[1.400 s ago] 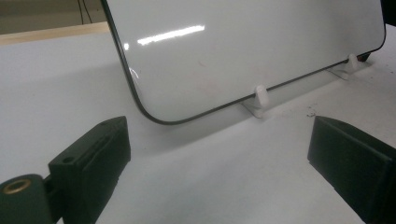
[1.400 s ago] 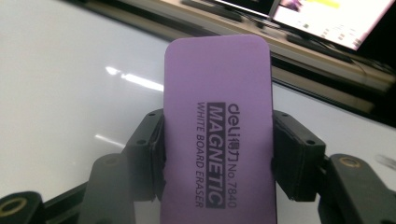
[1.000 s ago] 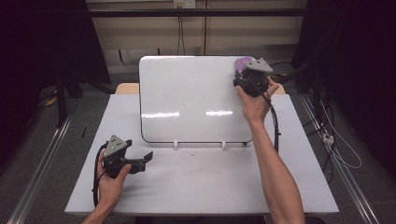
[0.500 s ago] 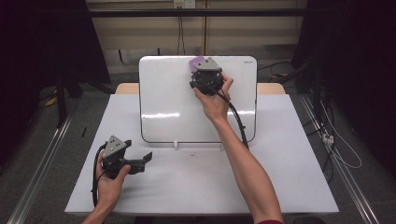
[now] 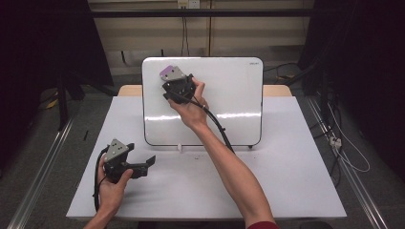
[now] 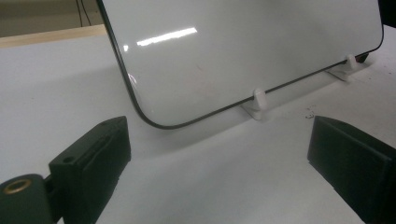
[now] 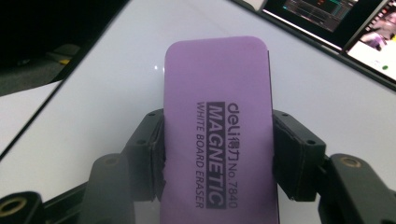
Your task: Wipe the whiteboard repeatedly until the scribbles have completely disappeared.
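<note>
White table (image 5: 286,191) bearing a whiteboard (image 5: 229,100), which is leaning back on two small white clip stands (image 6: 259,100) at its lower edge. The board's surface is looking clean apart from glare streaks, so the wiping step is judged to be under way or nearing its end. The right gripper (image 5: 174,83) is clamping a purple magnetic whiteboard eraser (image 7: 217,126) between its jaws and pressing it flat to the board's upper left area (printed side facing the camera). The next move is calling for an even stroke with steady pressure, without tipping the board off its stands. The left gripper (image 5: 143,167) is resting on the table in front of the board's lower left corner, jaws spread and holding nothing. Its trailing cable (image 5: 98,181) is lying clear of the board; nothing is blocking the eraser's path.
</note>
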Motion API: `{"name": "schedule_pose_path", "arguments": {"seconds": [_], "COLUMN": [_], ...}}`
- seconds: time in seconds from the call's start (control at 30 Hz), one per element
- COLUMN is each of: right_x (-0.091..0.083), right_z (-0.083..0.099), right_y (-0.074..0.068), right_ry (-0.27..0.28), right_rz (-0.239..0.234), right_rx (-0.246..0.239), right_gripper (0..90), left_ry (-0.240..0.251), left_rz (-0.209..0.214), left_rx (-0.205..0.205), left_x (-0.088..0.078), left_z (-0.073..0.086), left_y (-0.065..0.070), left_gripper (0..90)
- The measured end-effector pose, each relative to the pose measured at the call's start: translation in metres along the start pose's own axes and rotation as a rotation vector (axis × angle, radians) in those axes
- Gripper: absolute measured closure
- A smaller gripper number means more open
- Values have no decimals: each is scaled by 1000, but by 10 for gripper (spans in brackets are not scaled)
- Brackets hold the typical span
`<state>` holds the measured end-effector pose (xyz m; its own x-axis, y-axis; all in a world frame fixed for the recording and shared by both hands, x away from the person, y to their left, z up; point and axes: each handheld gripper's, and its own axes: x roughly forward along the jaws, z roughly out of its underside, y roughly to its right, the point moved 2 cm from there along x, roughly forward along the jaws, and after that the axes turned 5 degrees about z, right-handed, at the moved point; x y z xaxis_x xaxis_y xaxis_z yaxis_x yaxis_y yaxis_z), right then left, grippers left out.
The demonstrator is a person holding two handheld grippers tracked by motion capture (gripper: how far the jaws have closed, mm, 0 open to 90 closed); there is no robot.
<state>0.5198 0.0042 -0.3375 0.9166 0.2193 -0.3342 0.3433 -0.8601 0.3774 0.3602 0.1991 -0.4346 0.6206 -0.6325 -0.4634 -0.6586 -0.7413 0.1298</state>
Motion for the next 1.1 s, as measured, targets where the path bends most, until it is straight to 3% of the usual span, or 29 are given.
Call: {"name": "schedule_pose_path", "arguments": {"seconds": [0.13, 0.2, 0.37, 0.43, 0.67, 0.77, 1.0, 1.1], "right_x": [-1, -2, -8, -12, -27, -32, -39, -43], "right_z": [0, 1, 7, 13, 36, 45, 58, 64], "right_y": [0, 6, 46, 61, 85, 85, 70, 69], "right_ry": [0, 1, -3, -6, -5, -4, -11, 0], "right_rz": [-18, -3, 40, 55, 72, 62, 18, -5], "right_rx": [-19, -25, 75, 95, 122, 106, 50, 73], "right_gripper": [418, 418, 418, 418, 418, 418, 418, 418], "left_ry": [-8, -6, -6, -5, -11, -13, -15, -16], "left_rz": [0, 2, -2, -4, -1, -1, 1, 1], "left_rx": [5, 3, 4, 4, 14, 13, 17, 18], "left_x": [0, 0, -1, -1, 1, 2, 3, 3], "left_z": [0, 0, 1, 0, 0, 0, 0, 0], "left_y": [0, 1, 0, 0, 2, 2, 3, 3], "left_gripper": [58, 58, 58, 59, 59, 59, 59, 59]}}
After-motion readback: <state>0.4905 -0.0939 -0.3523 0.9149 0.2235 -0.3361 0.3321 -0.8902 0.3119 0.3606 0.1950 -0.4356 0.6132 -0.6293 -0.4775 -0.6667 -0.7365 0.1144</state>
